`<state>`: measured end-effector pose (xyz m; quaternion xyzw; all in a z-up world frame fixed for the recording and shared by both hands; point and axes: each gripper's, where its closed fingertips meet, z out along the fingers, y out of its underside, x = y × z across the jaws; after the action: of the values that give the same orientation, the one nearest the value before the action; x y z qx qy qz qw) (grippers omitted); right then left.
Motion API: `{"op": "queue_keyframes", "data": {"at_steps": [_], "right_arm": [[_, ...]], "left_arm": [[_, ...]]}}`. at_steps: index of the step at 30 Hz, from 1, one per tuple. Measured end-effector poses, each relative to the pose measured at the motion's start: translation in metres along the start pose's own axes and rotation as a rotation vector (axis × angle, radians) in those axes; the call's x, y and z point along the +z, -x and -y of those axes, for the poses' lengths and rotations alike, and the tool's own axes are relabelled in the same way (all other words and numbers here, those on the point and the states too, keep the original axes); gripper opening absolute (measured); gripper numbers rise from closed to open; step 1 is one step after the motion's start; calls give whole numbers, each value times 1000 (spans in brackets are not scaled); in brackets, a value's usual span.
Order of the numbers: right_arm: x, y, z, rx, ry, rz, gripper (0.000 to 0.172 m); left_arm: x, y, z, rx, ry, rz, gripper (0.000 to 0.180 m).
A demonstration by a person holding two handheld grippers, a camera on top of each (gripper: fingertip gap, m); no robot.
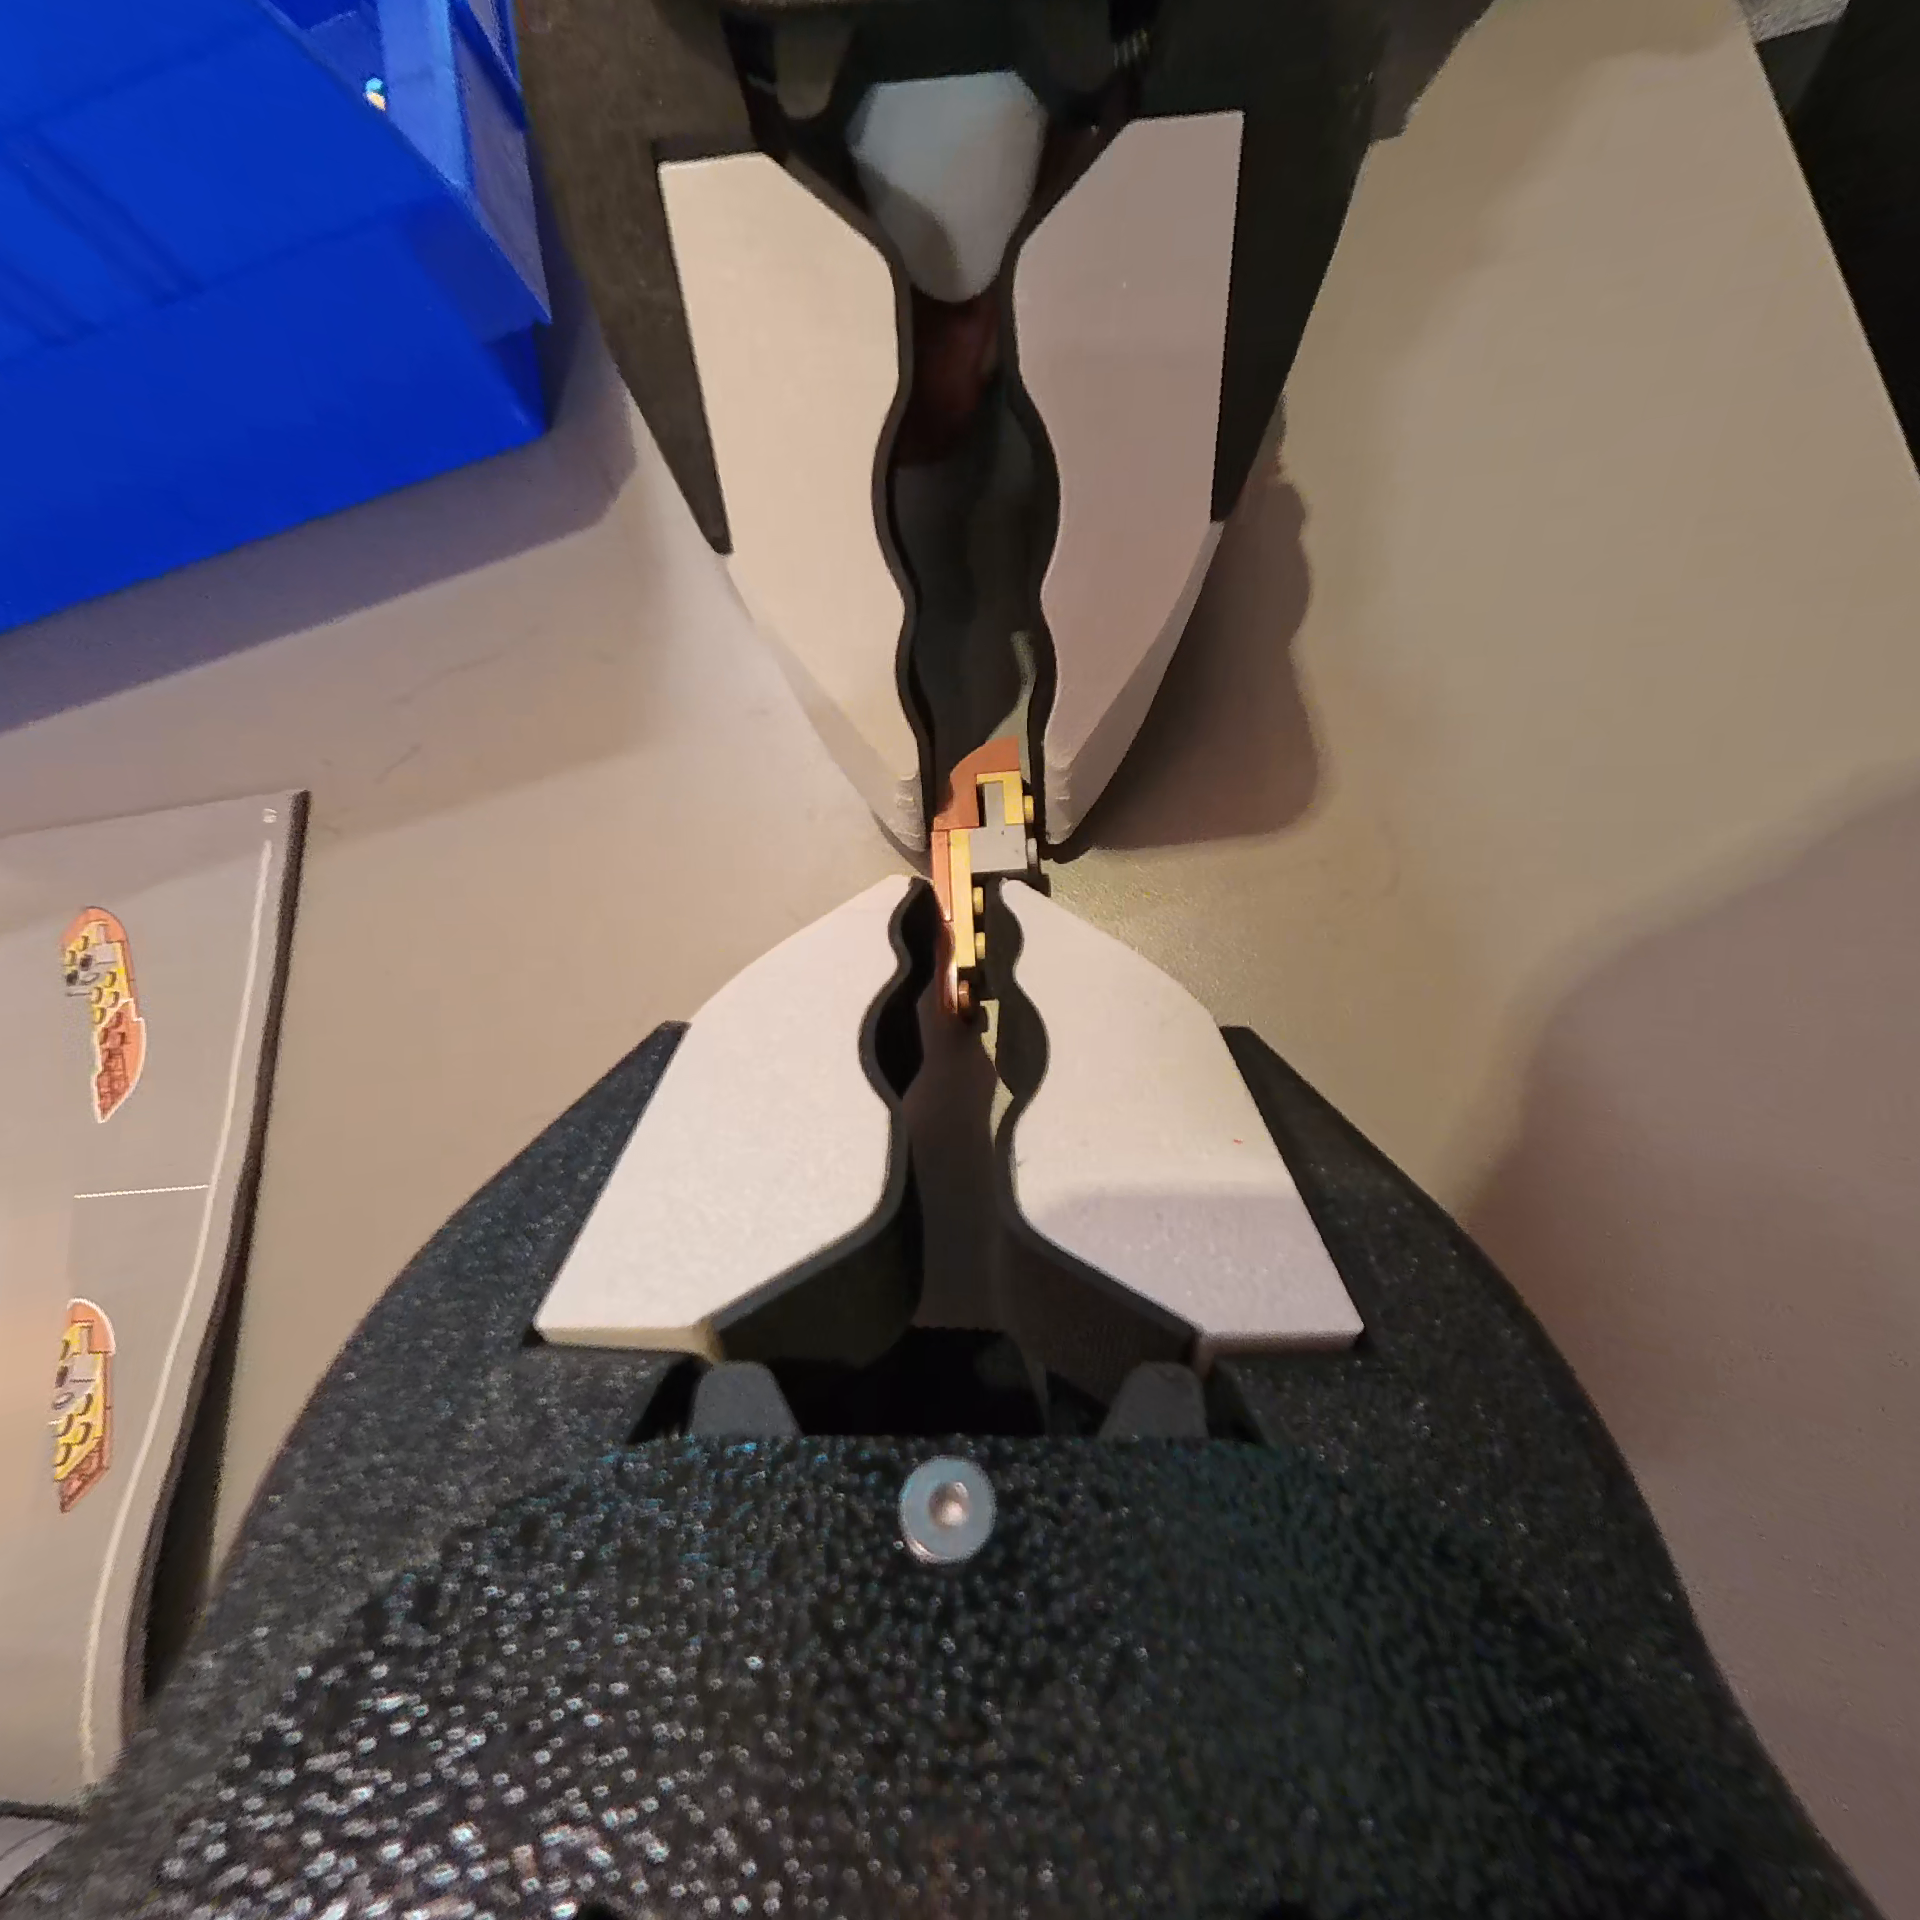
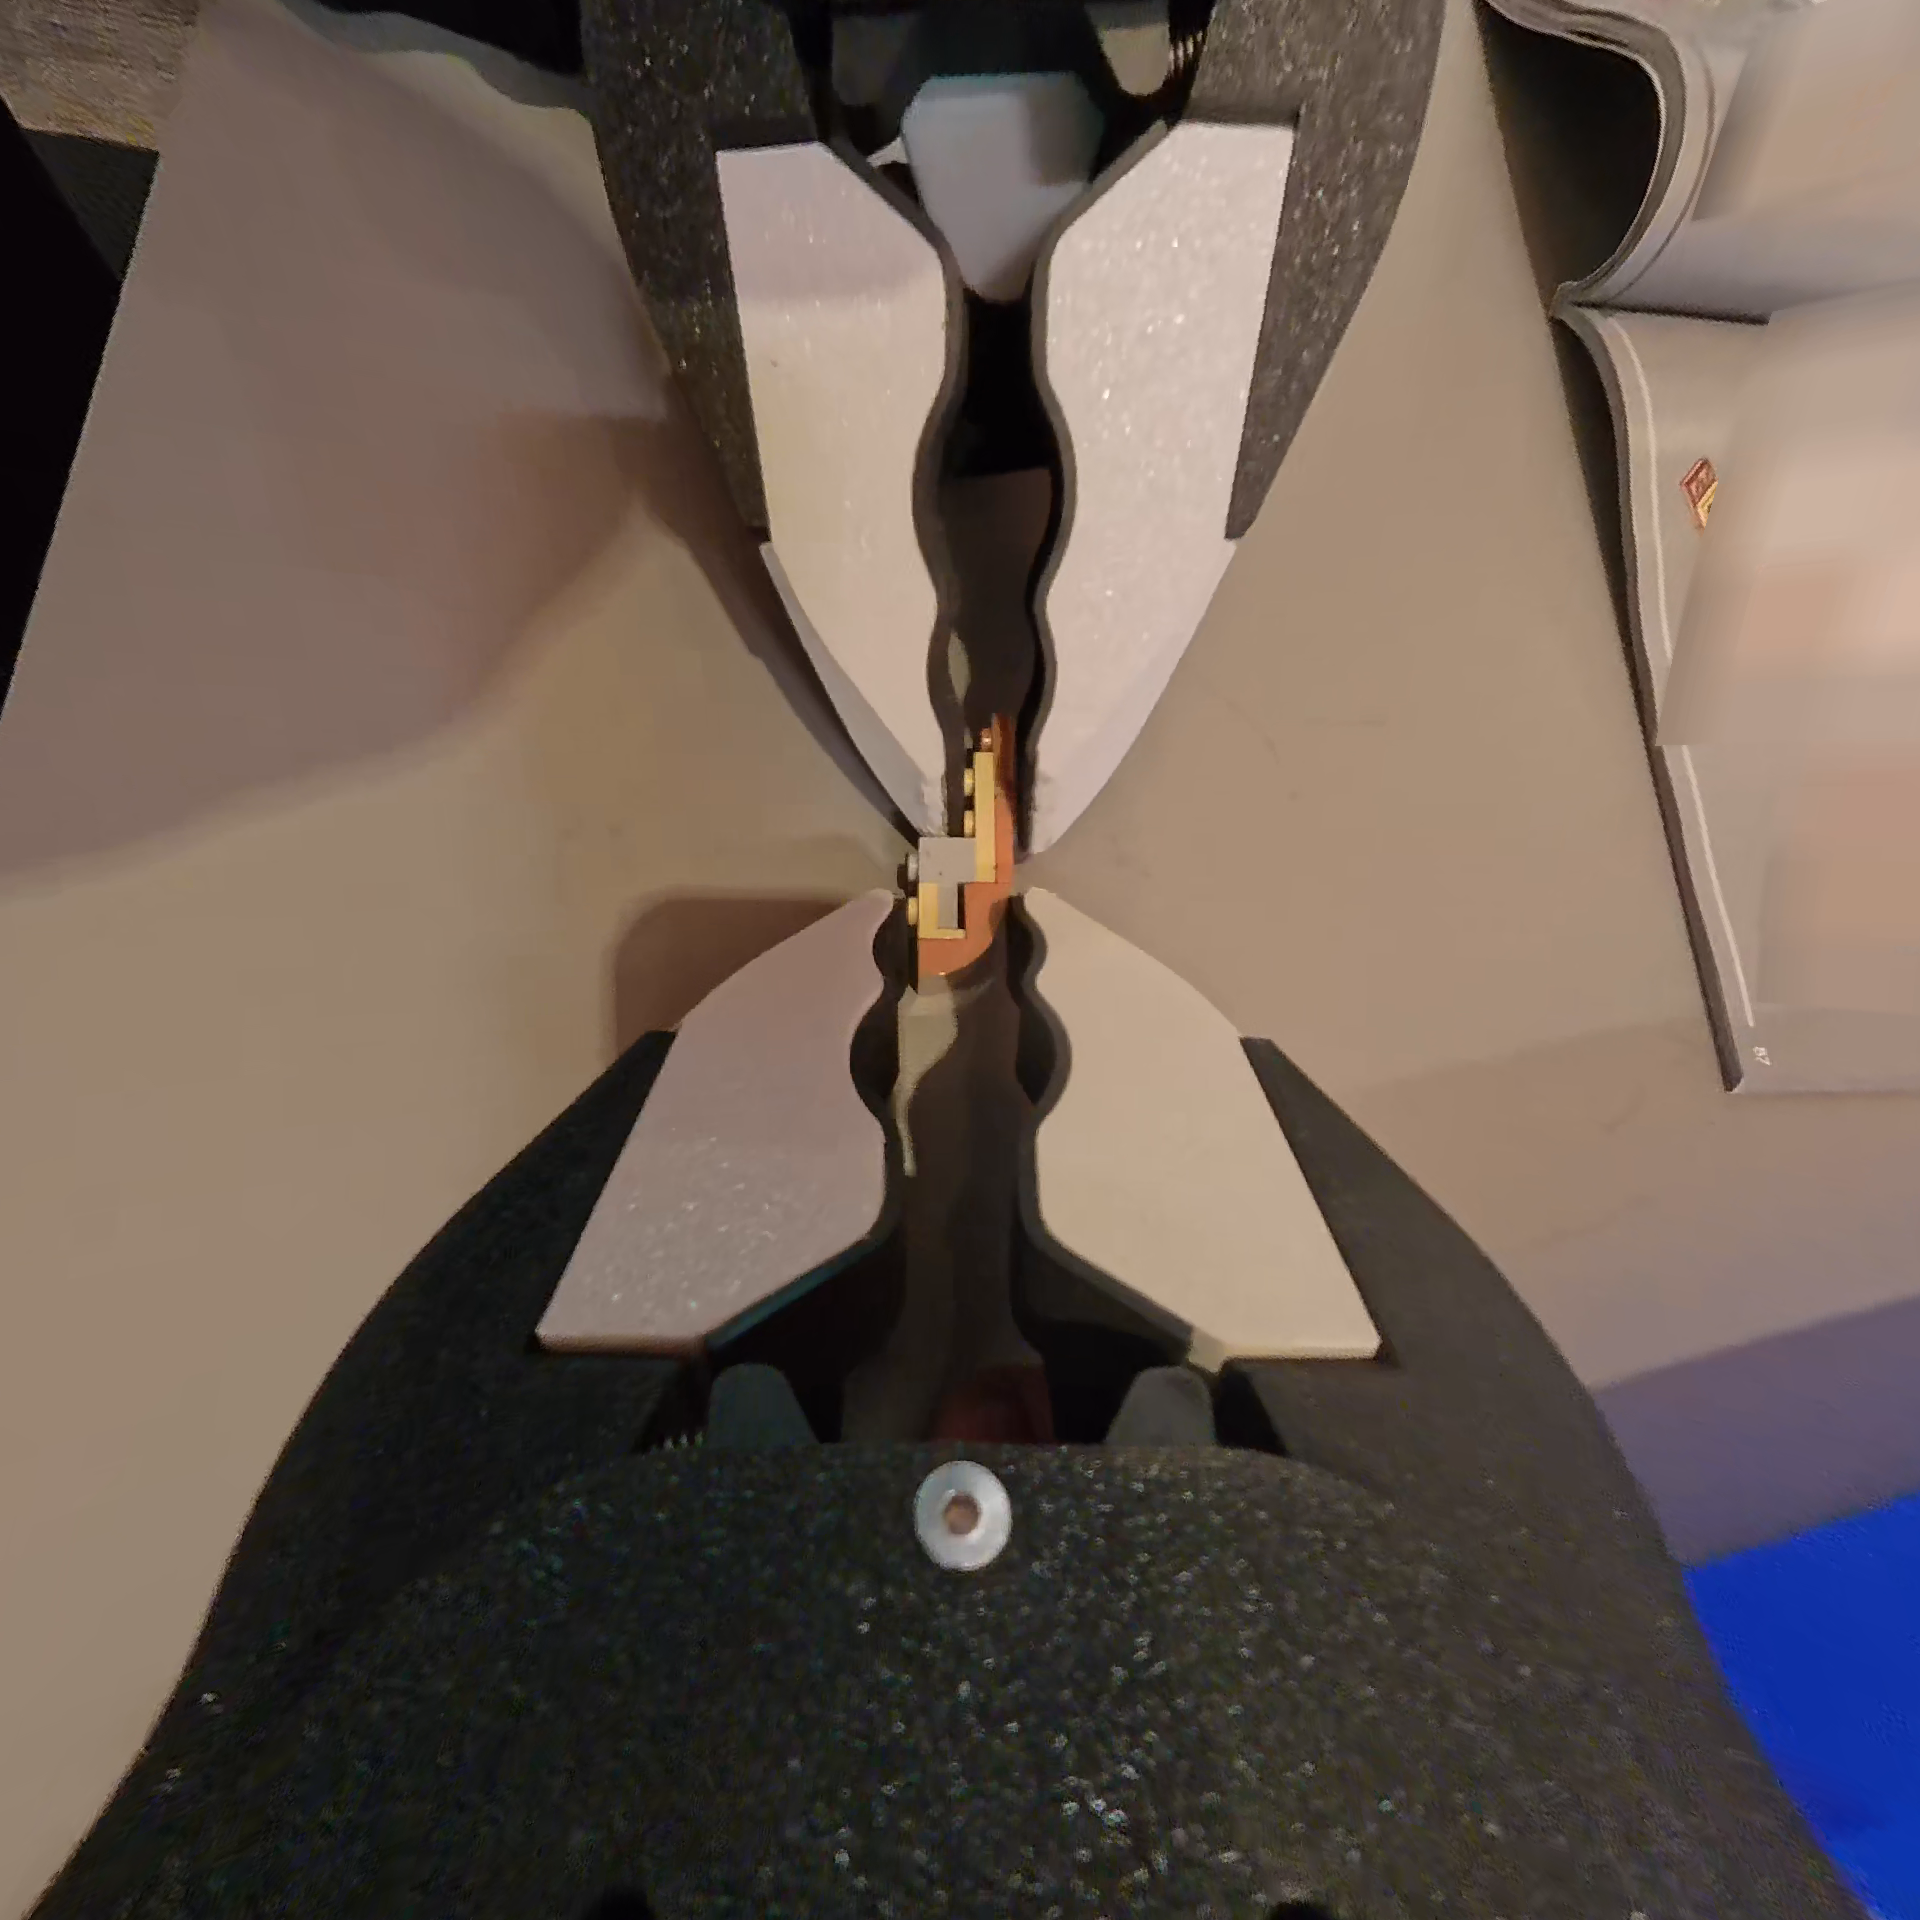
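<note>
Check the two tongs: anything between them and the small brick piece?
Nothing visible. The small brick piece sits directly between the pads of the left tongs and right tongs, which meet tip to tip over the bare table.

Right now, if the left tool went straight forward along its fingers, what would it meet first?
The right tool, facing it tip to tip. Both tools grip the same small brown, yellow and grey toy-brick assembly above the beige table, so hardly any free space remains ahead.

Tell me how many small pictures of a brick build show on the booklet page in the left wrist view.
2: one near the top of the booklet page, one lower down. More may lie outside the frame.
</note>
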<state>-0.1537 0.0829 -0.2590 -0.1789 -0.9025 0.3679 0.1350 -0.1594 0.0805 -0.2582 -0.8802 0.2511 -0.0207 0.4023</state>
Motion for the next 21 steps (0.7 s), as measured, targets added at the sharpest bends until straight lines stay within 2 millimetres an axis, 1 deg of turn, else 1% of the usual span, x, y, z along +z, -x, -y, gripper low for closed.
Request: {"op": "queue_keyframes", "data": {"at_steps": [3,6,9,13,17,21], "right_arm": [[0,-2,-1,43,4,10,17],[-3,-4,-2,145,-1,55,18],[-5,-3,1,271,-19,125,18],[-9,-3,12,478,-95,245,18],[-12,-2,16,579,-133,320,17],[-14,-4,16,647,-152,359,17]], "left_arm": [[-2,4,0,48,3,44,20],[-6,6,-2,185,13,93,26],[-8,8,-1,312,-2,145,26],[-8,7,4,315,-60,139,24],[-8,9,6,321,-91,147,18],[-7,10,6,338,-84,163,19]]}}
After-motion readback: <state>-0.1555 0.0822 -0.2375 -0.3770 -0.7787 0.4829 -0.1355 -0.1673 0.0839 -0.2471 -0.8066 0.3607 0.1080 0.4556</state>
